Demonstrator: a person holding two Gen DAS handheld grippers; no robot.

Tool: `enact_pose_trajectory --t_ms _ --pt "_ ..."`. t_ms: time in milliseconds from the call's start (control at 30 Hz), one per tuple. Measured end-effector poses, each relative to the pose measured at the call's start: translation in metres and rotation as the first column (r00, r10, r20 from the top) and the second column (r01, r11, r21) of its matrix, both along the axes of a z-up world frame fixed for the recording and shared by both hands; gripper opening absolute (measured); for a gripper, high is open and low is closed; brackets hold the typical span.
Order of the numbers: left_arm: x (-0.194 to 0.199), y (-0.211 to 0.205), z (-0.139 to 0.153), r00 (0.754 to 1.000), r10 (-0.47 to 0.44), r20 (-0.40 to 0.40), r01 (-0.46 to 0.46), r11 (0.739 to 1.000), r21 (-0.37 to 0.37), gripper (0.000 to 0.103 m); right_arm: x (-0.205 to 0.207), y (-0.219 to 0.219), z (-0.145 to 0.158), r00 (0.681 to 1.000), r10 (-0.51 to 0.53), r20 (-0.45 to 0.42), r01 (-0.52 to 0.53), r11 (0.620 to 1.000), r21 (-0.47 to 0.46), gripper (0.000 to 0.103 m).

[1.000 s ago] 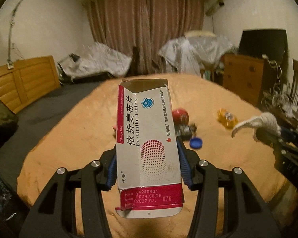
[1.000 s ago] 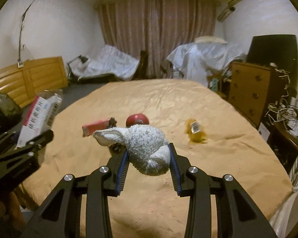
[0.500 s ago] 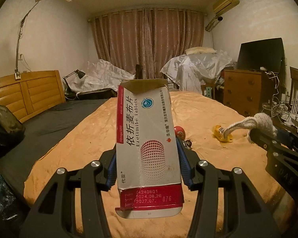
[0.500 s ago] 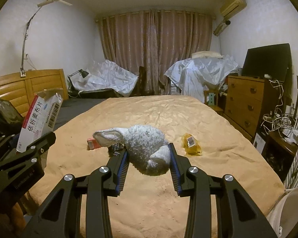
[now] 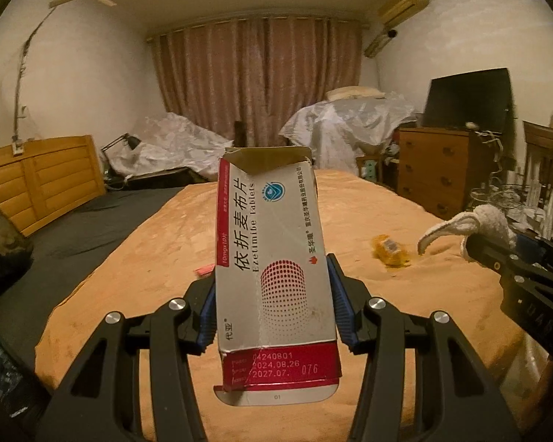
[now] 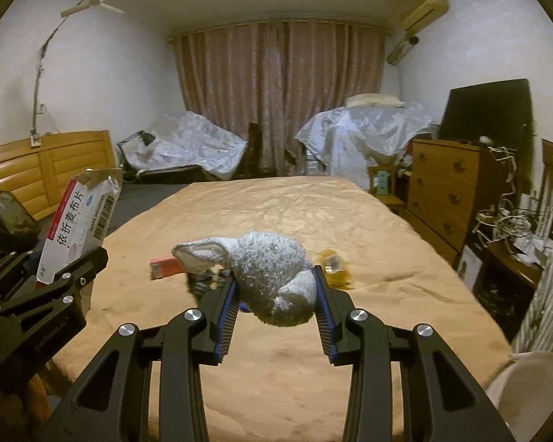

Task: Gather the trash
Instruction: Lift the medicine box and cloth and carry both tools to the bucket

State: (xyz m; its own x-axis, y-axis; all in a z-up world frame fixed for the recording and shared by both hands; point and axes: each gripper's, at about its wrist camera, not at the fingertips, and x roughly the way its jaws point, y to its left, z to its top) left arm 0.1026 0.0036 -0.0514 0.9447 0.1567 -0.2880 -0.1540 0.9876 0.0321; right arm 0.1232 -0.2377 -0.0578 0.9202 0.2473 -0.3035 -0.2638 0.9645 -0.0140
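Observation:
My left gripper [image 5: 272, 305] is shut on a white and red tablet box [image 5: 269, 243], held upright with its torn top flap open. In the right wrist view the same box [image 6: 77, 228] stands at the left edge. My right gripper [image 6: 276, 294] is shut on a fluffy grey sock [image 6: 269, 269], whose toe sticks out to the left. Both are held above the orange bedspread [image 6: 284, 368]. On the bed lie a small red box [image 6: 164, 266], a yellow wrapper [image 6: 333, 267] and a dark item [image 6: 202, 281] half hidden behind the sock.
A black bag [image 5: 0, 243] sits at the far left by the wooden headboard [image 5: 37, 180]. A wooden dresser [image 6: 446, 191] with a dark screen and tangled cables stands right of the bed. A white rounded object [image 6: 527, 390] is at the lower right.
Both grippers rose and drew back from the bed, each keeping its hold. The trash on the bedspread now looks farther off, and the red ball is hidden.

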Motion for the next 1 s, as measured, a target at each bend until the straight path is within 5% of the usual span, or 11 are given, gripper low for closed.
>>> enact_pose_trajectory --t_ms 467,1000 --pt "0.022 -0.112 0.011 0.964 -0.267 -0.007 0.267 0.964 -0.001 0.049 -0.051 -0.152 0.030 0.966 -0.258 -0.018 0.258 0.966 -0.026 0.039" --pt "0.025 -0.270 0.007 0.804 -0.584 -0.109 0.587 0.810 -0.006 0.049 -0.111 -0.342 0.026 0.850 -0.503 -0.158 0.501 0.864 -0.057 0.039"
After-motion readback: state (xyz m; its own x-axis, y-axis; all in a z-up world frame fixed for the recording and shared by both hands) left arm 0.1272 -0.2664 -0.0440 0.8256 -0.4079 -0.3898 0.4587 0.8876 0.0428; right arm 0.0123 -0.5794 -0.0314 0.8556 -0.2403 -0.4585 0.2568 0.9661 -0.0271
